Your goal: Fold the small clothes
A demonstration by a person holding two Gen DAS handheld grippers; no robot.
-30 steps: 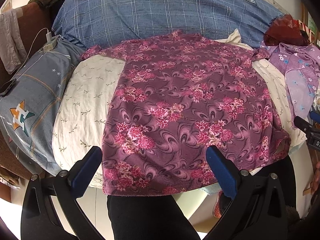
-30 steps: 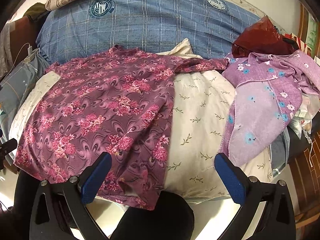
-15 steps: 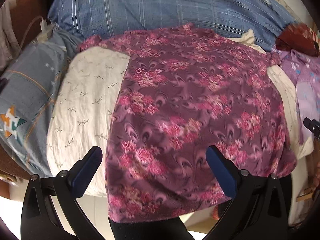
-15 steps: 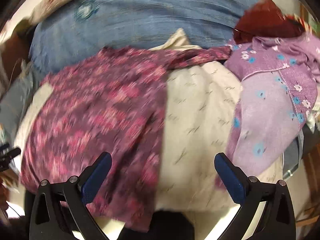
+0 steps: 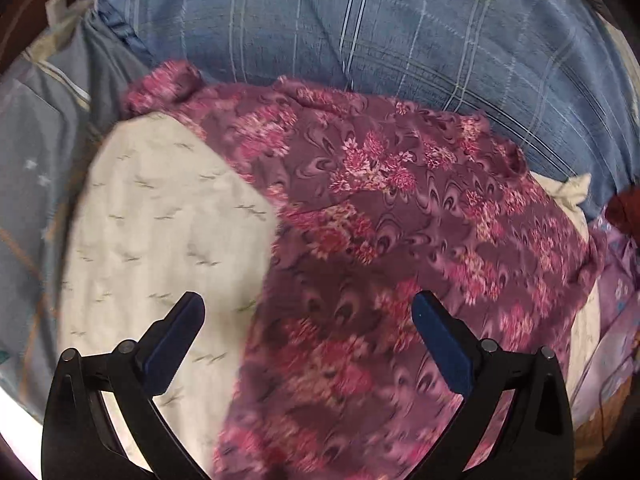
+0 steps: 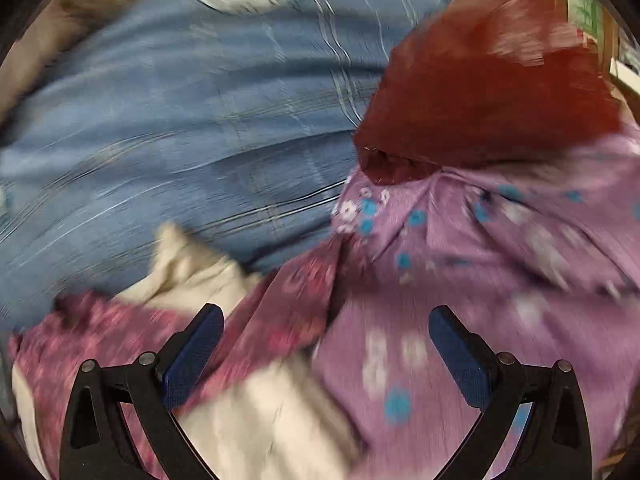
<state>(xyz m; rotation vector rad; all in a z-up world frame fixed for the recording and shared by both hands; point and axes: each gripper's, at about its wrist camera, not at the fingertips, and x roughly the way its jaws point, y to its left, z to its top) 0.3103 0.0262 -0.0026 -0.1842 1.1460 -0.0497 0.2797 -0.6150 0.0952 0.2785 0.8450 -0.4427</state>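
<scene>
Shirt: purple floral shirt (image 5: 400,240) lies spread flat on a cream pillow (image 5: 168,232), its top edge against the blue plaid quilt (image 5: 360,32).
Sleeves: one sleeve (image 5: 164,88) reaches toward the quilt on the left; the other sleeve (image 6: 296,300) runs right and touches a lilac garment (image 6: 500,280).
Left gripper (image 5: 308,344): jaws wide, nothing between them; hovers over the shirt's left edge where it meets bare pillow.
Right gripper (image 6: 326,356): jaws wide, empty; hovers over the right sleeve and the lilac garment's edge. View heavily blurred.
Other items: dark red cloth (image 6: 480,80) piled behind the lilac garment.
Handling (judgement): thin, soft, light knit; no stiffness, will drape and sag from any pinch point. Probably a little clingy on the pillow cover, so it may drag rather than slide.
Grip points (judgement): sleeve cuffs or shoulder seams, where fabric is doubled and a pinch catches one garment only.
Risk (judgement): on the right, sleeve and lilac garment touch; a deep pinch could take both, or the pillow cover underneath.
Stage (judgement): shirt laid out, no fold made yet.
</scene>
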